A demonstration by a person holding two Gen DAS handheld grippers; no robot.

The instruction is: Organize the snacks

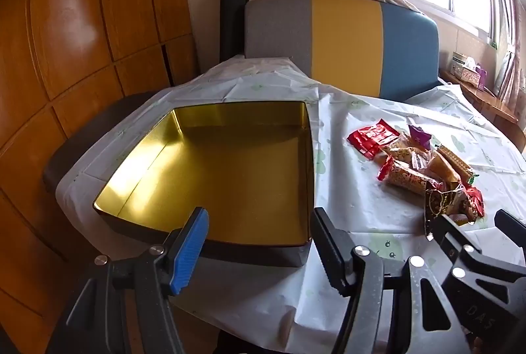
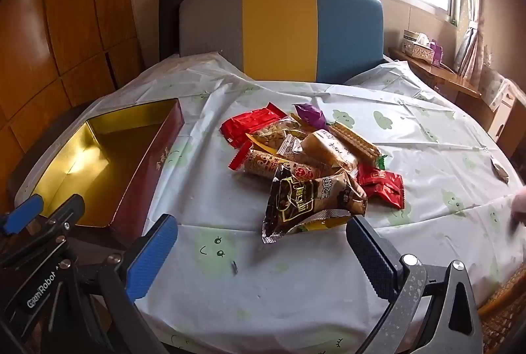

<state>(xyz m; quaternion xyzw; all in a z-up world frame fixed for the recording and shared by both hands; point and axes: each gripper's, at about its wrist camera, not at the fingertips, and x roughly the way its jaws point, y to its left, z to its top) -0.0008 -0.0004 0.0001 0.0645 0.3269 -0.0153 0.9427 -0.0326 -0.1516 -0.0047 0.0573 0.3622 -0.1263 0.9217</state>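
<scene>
An empty tin box with a gold inside and dark red outer walls sits at the table's left. Right of it lies a heap of wrapped snacks: red packets, a purple one, a brown-and-gold bag nearest me. My left gripper hovers open over the tin's near edge, nothing between its fingers. My right gripper stands open just in front of the brown bag, apart from it. The right gripper also shows in the left wrist view at the lower right; the left gripper shows at the right wrist view's lower left.
A white cloth with green cloud prints covers the round table. A chair back in grey, yellow and blue stands at the far side. Wooden cabinets fill the left. A side shelf with a tissue box stands by the window.
</scene>
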